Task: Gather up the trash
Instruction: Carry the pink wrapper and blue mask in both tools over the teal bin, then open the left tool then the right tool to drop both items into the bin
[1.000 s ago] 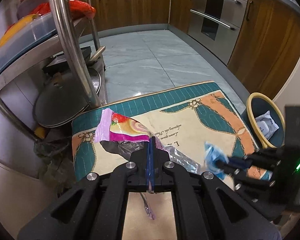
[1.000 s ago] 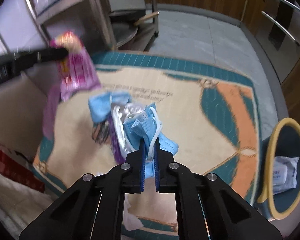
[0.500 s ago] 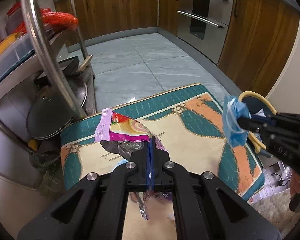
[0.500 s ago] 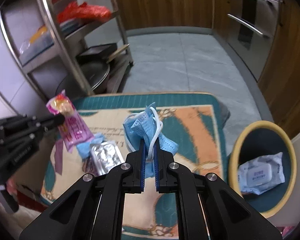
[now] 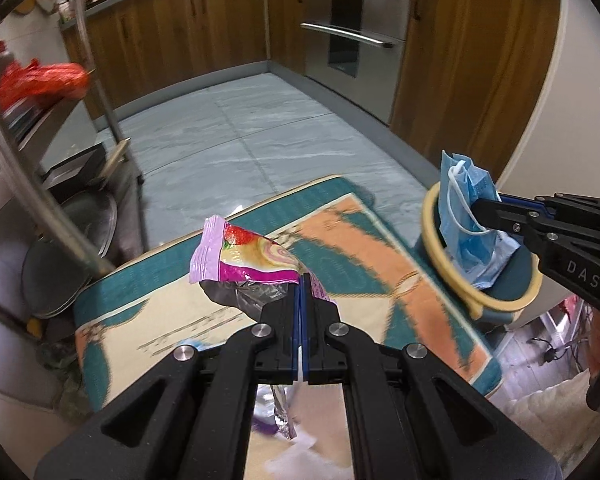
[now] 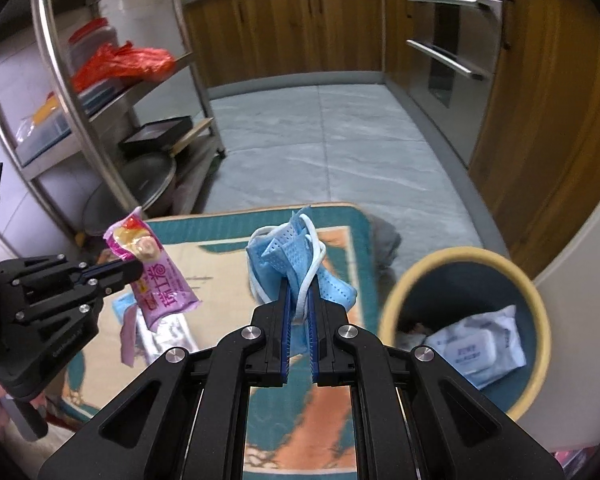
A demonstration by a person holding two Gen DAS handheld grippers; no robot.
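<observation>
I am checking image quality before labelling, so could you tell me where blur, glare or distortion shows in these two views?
Left wrist view: motion blur smears the rug and bin, while the pink wrapper and left gripper stay sharp; fisheye bends the shelf rail. Right wrist view: the bin's rim is blurred, the blue mask is crisp, and glare lies on the floor.

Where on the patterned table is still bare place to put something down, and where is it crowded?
Bare: the far teal border of the table and the orange band toward the yellow-rimmed bin. Crowded: the near left part, where a silver wrapper and other scraps lie below the pink snack wrapper.
</observation>
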